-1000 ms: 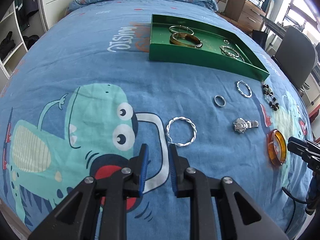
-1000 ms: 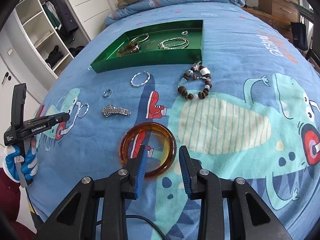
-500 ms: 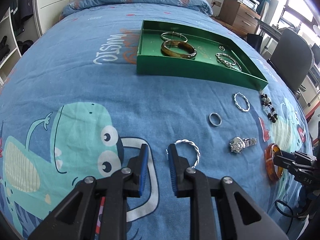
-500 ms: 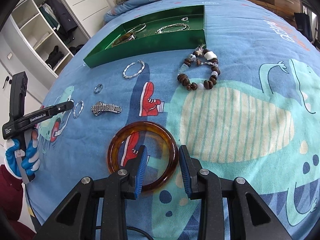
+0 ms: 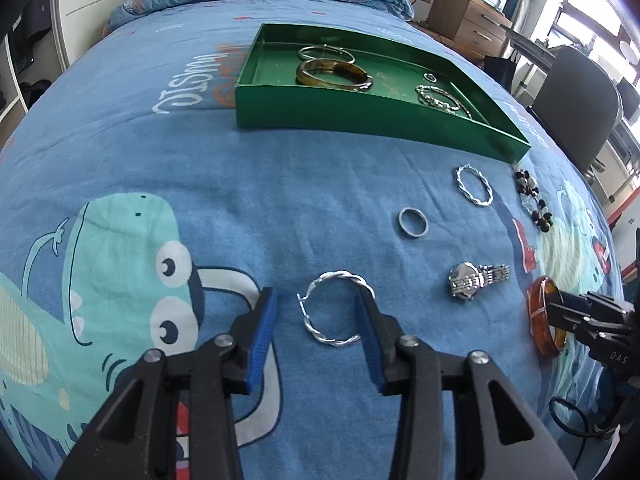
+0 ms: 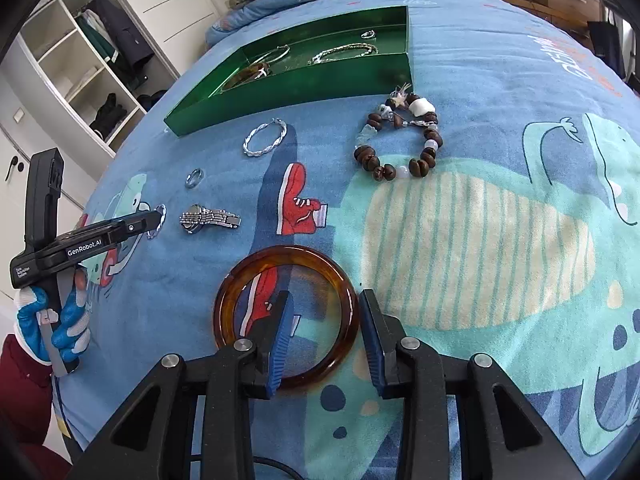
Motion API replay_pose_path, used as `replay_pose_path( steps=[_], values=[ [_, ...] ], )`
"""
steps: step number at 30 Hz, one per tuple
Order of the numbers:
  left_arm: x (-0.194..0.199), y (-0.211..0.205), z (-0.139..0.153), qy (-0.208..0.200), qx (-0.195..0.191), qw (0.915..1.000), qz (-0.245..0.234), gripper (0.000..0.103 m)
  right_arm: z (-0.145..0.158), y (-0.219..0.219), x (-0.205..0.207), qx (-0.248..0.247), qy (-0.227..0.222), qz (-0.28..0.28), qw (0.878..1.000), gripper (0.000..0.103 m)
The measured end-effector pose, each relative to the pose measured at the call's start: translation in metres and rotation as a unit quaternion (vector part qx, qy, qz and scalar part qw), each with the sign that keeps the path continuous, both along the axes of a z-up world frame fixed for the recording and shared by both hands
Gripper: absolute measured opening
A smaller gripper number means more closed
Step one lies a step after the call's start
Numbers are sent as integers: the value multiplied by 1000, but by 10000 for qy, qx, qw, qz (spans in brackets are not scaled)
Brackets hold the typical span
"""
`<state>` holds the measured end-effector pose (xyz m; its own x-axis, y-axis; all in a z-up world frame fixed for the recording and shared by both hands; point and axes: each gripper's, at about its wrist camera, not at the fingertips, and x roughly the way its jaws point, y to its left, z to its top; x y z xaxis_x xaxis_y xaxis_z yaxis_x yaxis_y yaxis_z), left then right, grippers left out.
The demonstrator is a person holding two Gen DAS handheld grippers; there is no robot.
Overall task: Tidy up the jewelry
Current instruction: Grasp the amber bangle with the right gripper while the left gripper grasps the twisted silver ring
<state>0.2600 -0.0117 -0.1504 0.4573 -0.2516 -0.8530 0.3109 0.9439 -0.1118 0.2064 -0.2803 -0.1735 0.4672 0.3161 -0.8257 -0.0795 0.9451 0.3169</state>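
While both tools sit low over the blue dinosaur-print bed cover (image 5: 280,184), the left gripper (image 5: 318,332) is spread wide, its blue-padded fingers (image 5: 262,334) flanking the twisted silver hoop bracelet (image 5: 334,308); right pad touching or just beside the hoop's rim, left pad apart from it. Hoop lies flat on the cover, not lifted

Right gripper (image 6: 326,336) also spread. Left pad stands inside the translucent amber bangle (image 6: 286,314), right pad outside, so the bangle's right rim lies between the pads; contact cannot be judged. Bangle flat on the cover. Left wrist view shows the same bangle (image 5: 544,320) edge-on with the right tool's tip at it

Loose pieces on the cover, left wrist view:
- silver link wristwatch (image 5: 476,278), between hoop and amber bangle
- plain silver ring (image 5: 413,222), beyond the watch
- second twisted silver hoop (image 5: 474,185), near the tray's front corner
- brown-and-white beaded bracelet (image 6: 400,140), right of that hoop

Green rectangular tray (image 5: 360,114) stands further up the bed. Inside: brown tortoiseshell bangle (image 5: 334,74), thin silver bangle (image 5: 326,53) behind it, silver chain (image 5: 438,98) and a small ring (image 5: 431,77) toward the right end

Right wrist view: the person's blue-and-white gloved hand (image 6: 52,320) holds the left tool's handle
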Motion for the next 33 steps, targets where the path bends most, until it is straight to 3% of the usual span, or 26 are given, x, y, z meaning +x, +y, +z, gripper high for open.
replay_pose_path(
  steps=[3, 8, 17, 33],
  values=[
    [-6, -12, -3, -257, 359, 9990, -18, 44, -1, 5, 2, -112, 14, 58, 9999, 40],
    [-9, -12, -4, -461, 333, 9984, 34, 41, 0, 12, 2, -321, -29, 100, 9994, 39],
    [-12, -21, -6, -745, 398, 9962, -222, 8, -3, 18, 4, -501, -24, 155, 9986, 39],
    [-12, -22, -4, -816, 384, 9956, -258, 7, -6, 20, 10, -647, -110, 96, 9978, 34]
  ],
)
